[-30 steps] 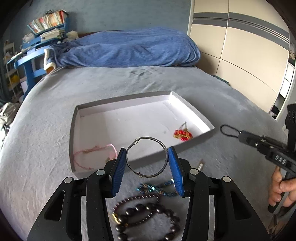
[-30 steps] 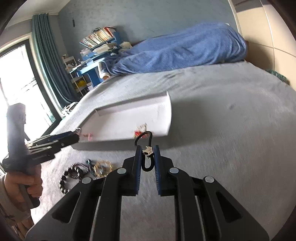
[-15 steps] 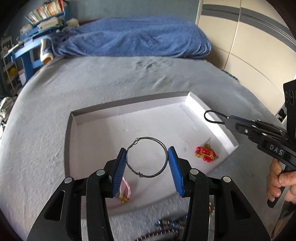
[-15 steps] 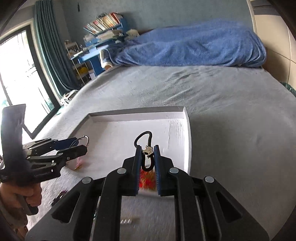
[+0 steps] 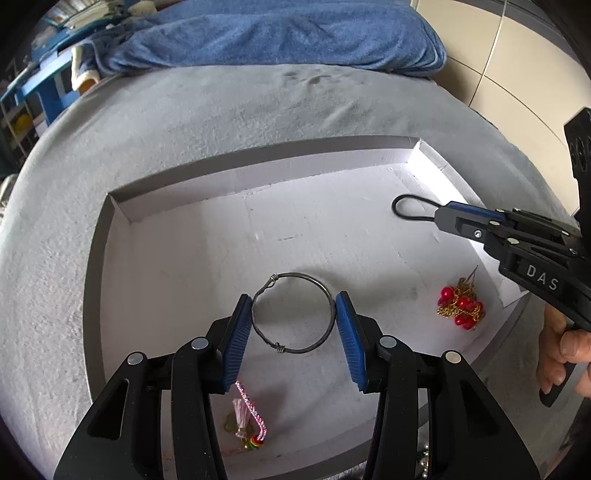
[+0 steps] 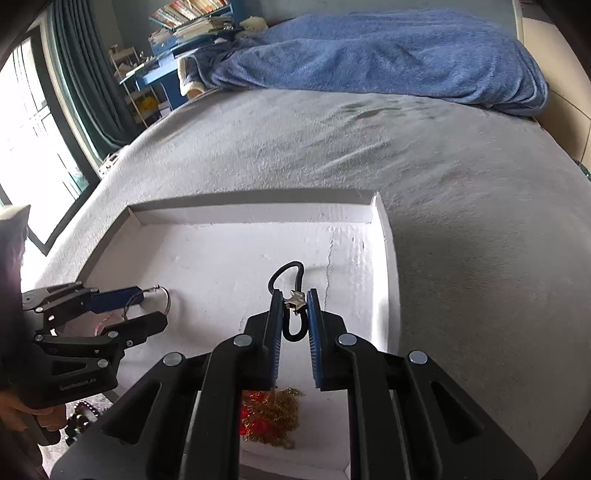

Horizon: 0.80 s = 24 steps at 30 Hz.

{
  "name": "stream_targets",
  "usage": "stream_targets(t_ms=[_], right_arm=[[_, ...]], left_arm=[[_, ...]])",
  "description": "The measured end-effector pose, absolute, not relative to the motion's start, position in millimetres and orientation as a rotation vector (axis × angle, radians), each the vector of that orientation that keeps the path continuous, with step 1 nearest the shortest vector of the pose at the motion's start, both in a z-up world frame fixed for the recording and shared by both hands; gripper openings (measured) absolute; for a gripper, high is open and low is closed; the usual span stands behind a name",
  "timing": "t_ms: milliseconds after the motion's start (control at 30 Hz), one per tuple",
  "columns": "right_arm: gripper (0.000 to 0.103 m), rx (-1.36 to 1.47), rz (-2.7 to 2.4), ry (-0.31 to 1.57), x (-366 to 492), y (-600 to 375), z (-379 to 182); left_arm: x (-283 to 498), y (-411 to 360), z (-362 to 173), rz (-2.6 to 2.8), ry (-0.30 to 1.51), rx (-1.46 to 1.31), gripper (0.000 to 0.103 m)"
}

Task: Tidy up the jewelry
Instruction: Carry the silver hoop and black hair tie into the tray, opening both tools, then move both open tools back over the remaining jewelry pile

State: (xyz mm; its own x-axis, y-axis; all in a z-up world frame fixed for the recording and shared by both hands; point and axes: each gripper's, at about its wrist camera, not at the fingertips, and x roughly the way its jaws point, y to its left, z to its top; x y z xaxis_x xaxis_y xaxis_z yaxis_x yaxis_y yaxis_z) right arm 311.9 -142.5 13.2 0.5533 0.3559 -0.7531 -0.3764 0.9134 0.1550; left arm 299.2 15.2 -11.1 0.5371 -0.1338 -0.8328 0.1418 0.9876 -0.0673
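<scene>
My left gripper [image 5: 293, 296] is shut on a thin wire bangle [image 5: 295, 274], gripped across its width by the blue pads, and hangs over the middle of the white tray [image 5: 258, 173]. My right gripper [image 6: 295, 295] is shut on a black cord loop [image 6: 286, 267] with a small silver charm, over the tray's right part. In the left wrist view the right gripper [image 5: 439, 218] and its cord [image 5: 397, 206] come in from the right. In the tray lie a red-bead and gold-chain piece [image 5: 460, 306] and a pink tasselled piece [image 5: 243, 410].
The tray rests on a grey bed cover [image 5: 221, 110], with a blue blanket [image 5: 258, 33] heaped at the far end. Dark beads [image 6: 79, 413] lie on the bed in front of the tray. A blue desk with books [image 6: 184, 22] and a window [image 6: 33, 147] stand at the left.
Both grippers have moved forward and down, from the bed in front of the tray to over its inside, each keeping its piece. The loose jewelry near the front has slipped out of view.
</scene>
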Motion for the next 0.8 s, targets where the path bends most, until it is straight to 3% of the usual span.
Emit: stream_targets(t_ms=[100, 200, 300, 500, 800], right_arm=[[0.017, -0.035, 0.436, 0.881, 311, -142, 12], [0.033, -0.029, 0.449, 0.851, 306, -144, 18], [0.043, -0.028, 0.453, 0.815, 299, -146, 26], [0.072, -0.033, 0.454, 0.728, 277, -153, 39], [0.079, 0.013, 0.426, 0.689, 259, -172, 39]], left_arm=[[298, 12, -10, -0.172, 0.984, 0.017, 0.058], [296, 6, -5, -0.173, 0.951, 0.052, 0.059], [291, 2, 2, -0.179, 0.908, 0.074, 0.076], [275, -4, 18, -0.178, 0.835, 0.110, 0.081], [248, 2, 30, -0.160, 0.772, 0.106, 0.092]])
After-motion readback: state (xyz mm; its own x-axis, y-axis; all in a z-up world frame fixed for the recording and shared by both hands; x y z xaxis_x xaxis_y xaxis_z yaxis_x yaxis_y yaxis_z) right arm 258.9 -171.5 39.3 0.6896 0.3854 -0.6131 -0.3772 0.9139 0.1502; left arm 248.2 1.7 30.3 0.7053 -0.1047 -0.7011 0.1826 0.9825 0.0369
